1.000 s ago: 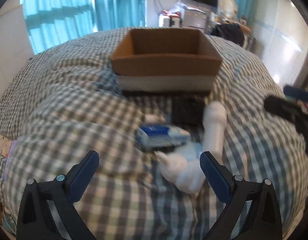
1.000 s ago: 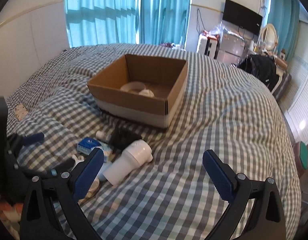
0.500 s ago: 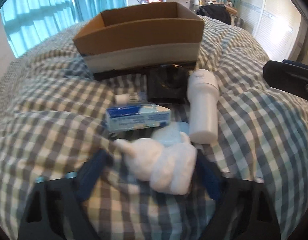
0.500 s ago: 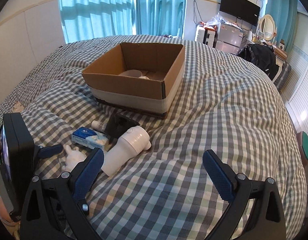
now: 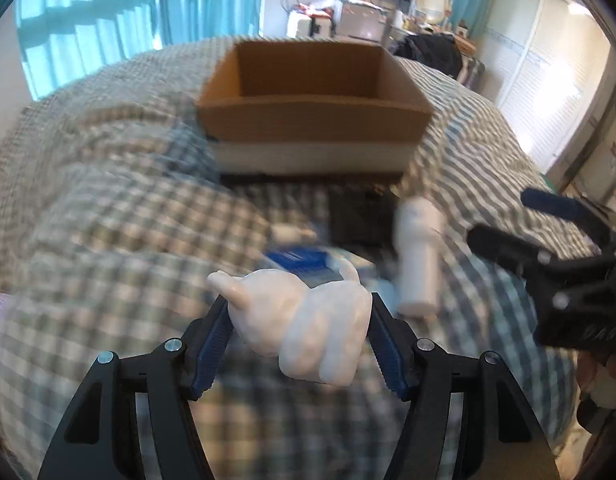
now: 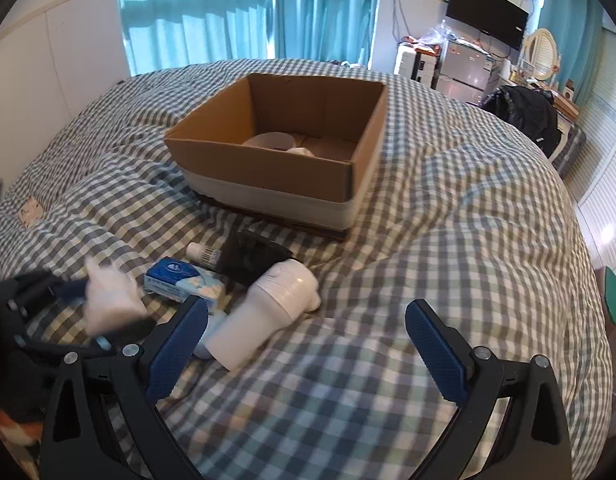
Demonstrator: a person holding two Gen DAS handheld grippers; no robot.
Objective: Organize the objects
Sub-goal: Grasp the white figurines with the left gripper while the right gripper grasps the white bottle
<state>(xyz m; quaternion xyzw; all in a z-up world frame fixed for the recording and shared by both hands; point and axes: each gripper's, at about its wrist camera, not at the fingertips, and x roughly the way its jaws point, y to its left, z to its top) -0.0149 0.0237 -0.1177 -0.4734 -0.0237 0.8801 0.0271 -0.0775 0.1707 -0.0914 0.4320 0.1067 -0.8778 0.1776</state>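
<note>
My left gripper is shut on a white animal-shaped toy and holds it just above the checked bedspread; the toy also shows blurred in the right wrist view. Ahead lies an open cardboard box, also in the right wrist view, with pale items inside. Between them lie a white bottle, a blue tissue pack, a black object and a small white tube. My right gripper is open and empty above the bed, right of the bottle.
The checked bedspread covers the whole bed. Teal curtains, a TV and a cluttered table stand at the back. A black bag lies at the far right. The right gripper shows in the left wrist view.
My left gripper moved down over the white toy, closed on it and has lifted it off the bedspread. The right gripper stayed open and shifted only slightly.
</note>
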